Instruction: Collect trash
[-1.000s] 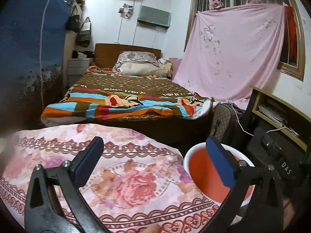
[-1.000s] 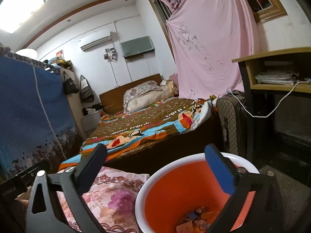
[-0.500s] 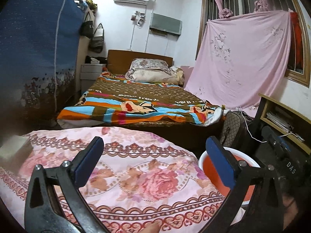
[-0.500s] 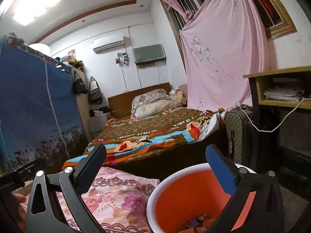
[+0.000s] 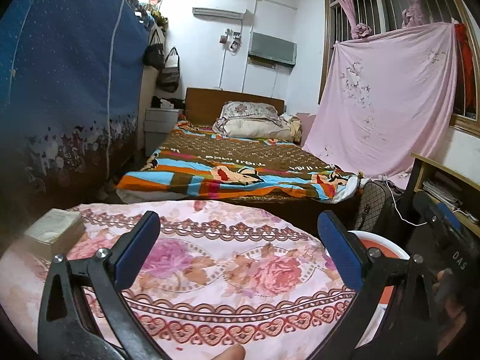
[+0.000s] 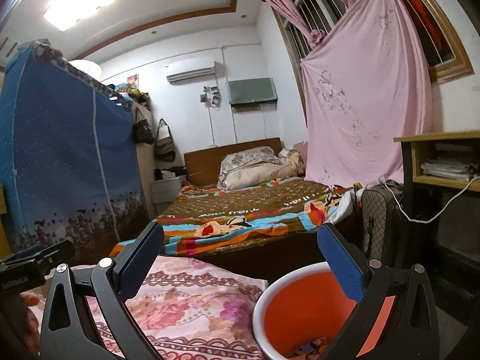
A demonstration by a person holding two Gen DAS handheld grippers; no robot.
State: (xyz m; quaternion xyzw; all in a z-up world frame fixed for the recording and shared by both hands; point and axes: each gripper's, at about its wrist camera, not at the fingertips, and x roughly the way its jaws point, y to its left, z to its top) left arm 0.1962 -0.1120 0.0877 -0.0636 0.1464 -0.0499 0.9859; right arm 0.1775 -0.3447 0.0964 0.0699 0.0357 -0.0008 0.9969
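Left wrist view shows the left hand-held gripper (image 5: 237, 240) spread wide and empty above the worktop (image 5: 210, 309), which is draped in a pink flowered cloth. No loose trash shows on the cloth; a small box (image 5: 54, 234) sits at its far left edge, and I cannot tell if it counts as trash. The orange bin (image 6: 303, 309) stands just beside the worktop's right edge, with scraps (image 6: 312, 346) lying at its bottom. The right hand-held gripper (image 6: 240, 255) hovers over the bin, also spread and holding nothing. The step looks like a search for the next piece: sweep the left gripper low across the cloth, keep the jaws wide, and check the near edge, which is hidden.
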